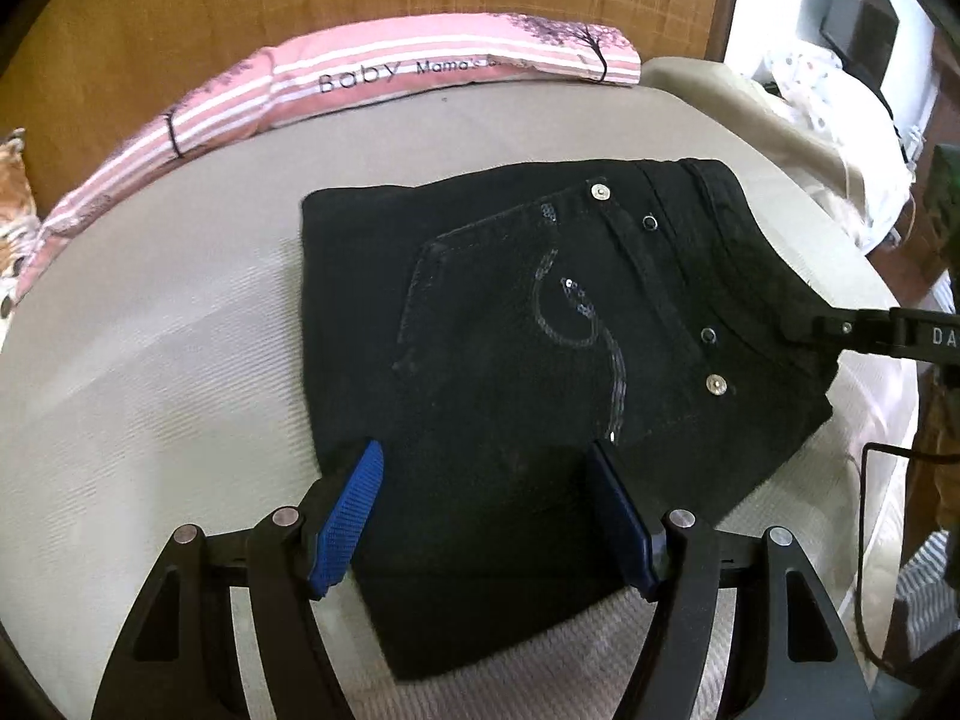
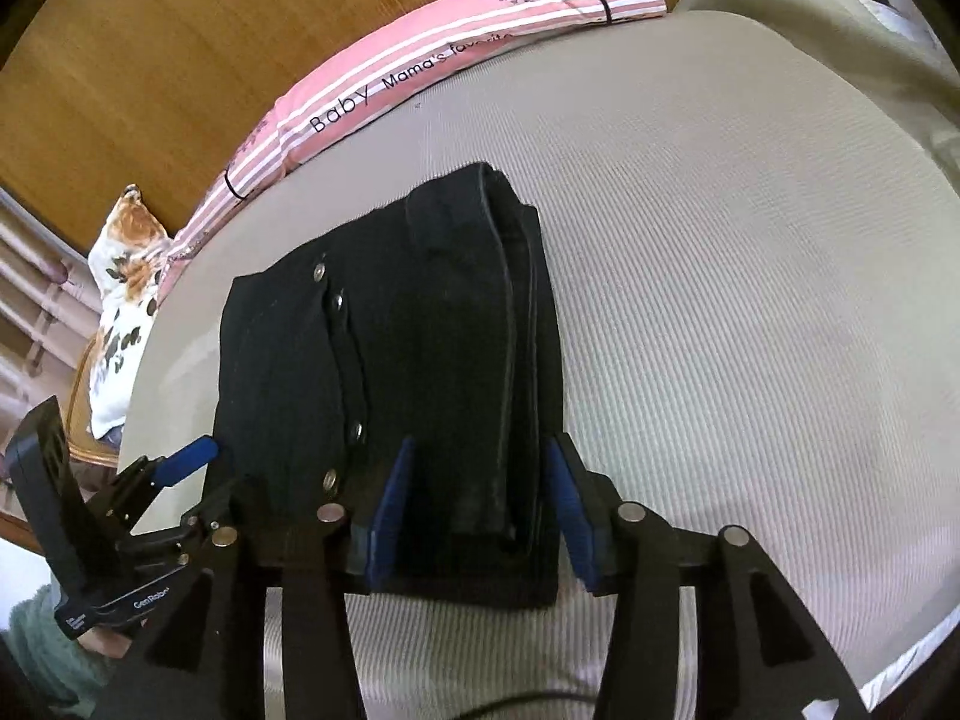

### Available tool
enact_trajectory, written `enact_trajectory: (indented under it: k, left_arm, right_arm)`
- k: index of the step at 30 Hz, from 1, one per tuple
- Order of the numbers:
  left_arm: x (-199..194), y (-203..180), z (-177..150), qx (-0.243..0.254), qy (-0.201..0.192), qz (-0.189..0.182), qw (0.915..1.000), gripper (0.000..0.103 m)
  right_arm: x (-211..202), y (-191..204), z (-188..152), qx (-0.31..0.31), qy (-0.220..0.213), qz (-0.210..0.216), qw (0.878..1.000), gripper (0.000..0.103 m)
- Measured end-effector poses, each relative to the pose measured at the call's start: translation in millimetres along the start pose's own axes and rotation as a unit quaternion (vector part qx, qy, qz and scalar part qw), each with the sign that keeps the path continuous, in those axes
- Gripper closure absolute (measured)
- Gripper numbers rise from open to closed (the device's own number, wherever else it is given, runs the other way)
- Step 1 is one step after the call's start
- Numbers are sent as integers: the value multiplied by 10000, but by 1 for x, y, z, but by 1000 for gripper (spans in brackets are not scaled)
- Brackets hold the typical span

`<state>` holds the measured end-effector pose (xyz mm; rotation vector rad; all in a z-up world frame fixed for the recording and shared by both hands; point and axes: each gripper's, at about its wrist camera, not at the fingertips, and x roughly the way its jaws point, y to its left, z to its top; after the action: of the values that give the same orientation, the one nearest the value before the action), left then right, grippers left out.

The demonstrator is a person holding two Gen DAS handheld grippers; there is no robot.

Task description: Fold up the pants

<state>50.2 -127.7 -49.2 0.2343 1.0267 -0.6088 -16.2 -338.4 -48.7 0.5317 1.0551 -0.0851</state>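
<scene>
The pants (image 1: 528, 324) lie folded on the bed (image 1: 180, 324) by a "Baby Mama's" pillow (image 1: 384, 69), between the wide-apart fingers of my left tool (image 1: 486, 516) and right tool (image 2: 480, 510).

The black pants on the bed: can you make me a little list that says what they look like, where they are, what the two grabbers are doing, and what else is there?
pants: black pants, folded into a compact stack, sequin pocket and metal studs on top
where: on the grey bed cover
left gripper: open, fingers over the near edge of the pants
right gripper: open, fingers either side of the folded edge
behind: pink striped pillow along the wooden headboard
</scene>
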Motion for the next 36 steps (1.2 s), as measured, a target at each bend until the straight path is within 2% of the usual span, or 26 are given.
enact_trajectory:
  k: [8,13,26,32,36]
  left_arm:
    - [-9,11,-14,-318,137,369,9987,33]
    - [-4,17,-17,-466,247,378,9979,32]
    - [0,23,-21,-652,272,264,9972,29]
    - [-10,35,-16,-828,146,132,9964,29]
    - [-17,52,-12,-1127,55,-143,9935,29]
  right_arm:
    - [3,1,-10,12,18,-359,9994,53]
    - [6,2,-13,-56,11,-535,9986,52]
    - [10,-3,-13,111,41,-396,9991,49]
    - [13,-13,-9,276,197,-114,9994,45]
    - [13,-14,-8,216,227,-80,9995,44]
